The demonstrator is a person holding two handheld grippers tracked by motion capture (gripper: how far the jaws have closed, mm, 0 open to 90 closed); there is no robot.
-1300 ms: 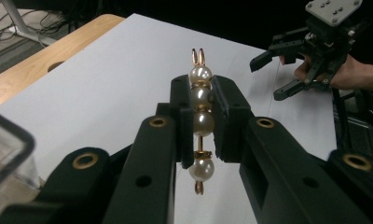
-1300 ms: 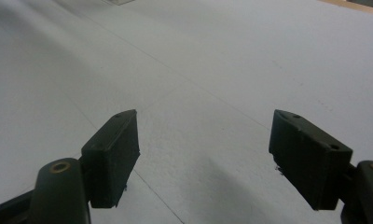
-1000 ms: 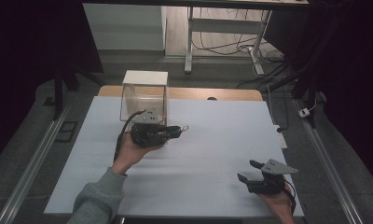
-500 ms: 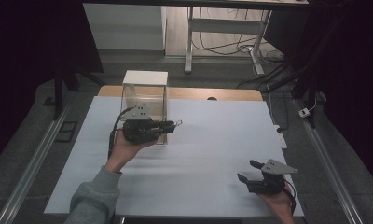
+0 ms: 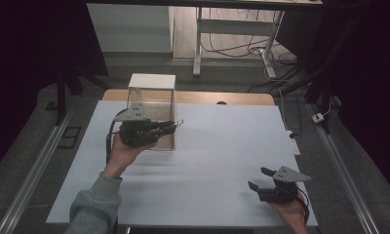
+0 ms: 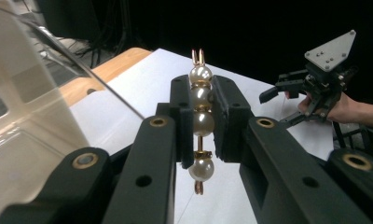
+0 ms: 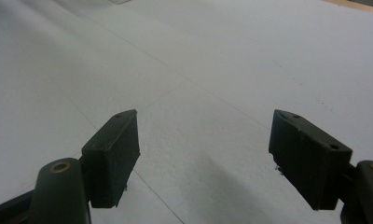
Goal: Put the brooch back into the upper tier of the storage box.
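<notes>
L hand-held gripper (image 5: 169, 126) moved up to clear box (image 5: 151, 105), pearl clip (image 6: 200, 114) clamped, clip's lower end blurry

Tabletop (image 5: 217, 161): white sheet over a wooden board; a wood strip (image 5: 222, 98) is exposed along the far edge. Floor (image 5: 32, 146): grey, carpet-like, with metal rails (image 5: 29, 168) running along both sides of the tabletop. Beyond the far edge stand a white cabinet (image 5: 129, 22) and a white metal frame (image 5: 234, 27), with black cables (image 5: 227, 48) loose on the wooden floor under it. A white power strip (image 5: 320, 117) lies at right. Room sides are dark, draped in black. Lighting is dim, from above.
</notes>
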